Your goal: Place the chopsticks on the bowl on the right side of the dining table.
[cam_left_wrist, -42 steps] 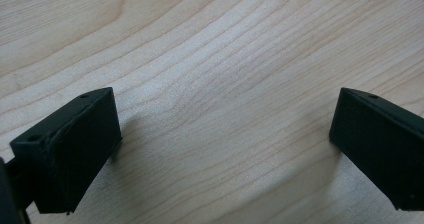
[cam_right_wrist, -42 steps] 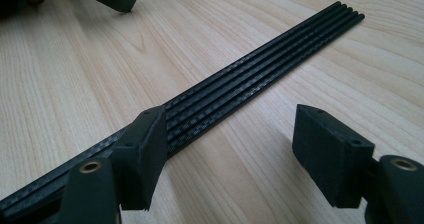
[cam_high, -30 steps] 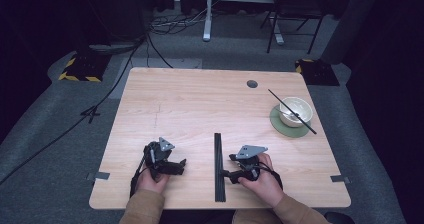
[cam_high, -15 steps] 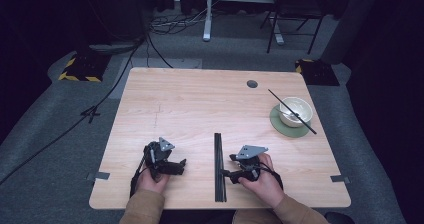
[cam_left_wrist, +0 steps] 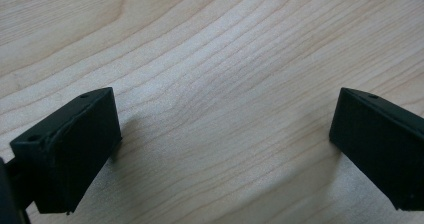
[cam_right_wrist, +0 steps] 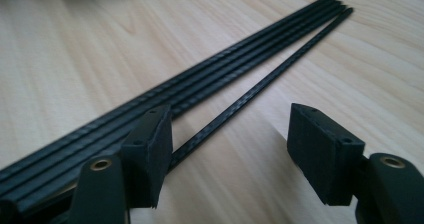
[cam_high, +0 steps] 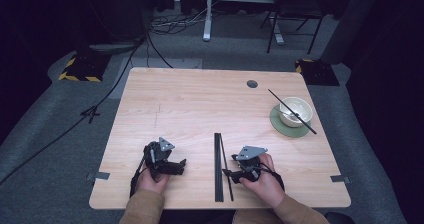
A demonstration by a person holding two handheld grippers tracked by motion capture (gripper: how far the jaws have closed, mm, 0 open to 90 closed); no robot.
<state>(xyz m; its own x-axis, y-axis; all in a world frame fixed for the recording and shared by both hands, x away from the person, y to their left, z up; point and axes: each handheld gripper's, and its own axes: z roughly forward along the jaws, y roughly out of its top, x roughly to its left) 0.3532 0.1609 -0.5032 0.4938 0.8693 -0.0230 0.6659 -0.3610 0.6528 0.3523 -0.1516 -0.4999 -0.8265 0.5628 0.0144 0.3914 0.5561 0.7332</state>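
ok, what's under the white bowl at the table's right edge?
A round green coaster sits under the white bowl; its centre is covered. One thin black rod lies across the bowl's rim.

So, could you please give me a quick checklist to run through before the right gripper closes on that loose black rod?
1. Right gripper open: ok, jaws apart.
2. Loose rod between the jaws: ok, though it runs close to one jaw.
3. Loose rod apart from the rod bundle: ok at the far end; cannot tell near the jaw.
4. Left gripper empty and open over bare table: ok.
5. Bowl with a rod across it, away from both hands: ok.
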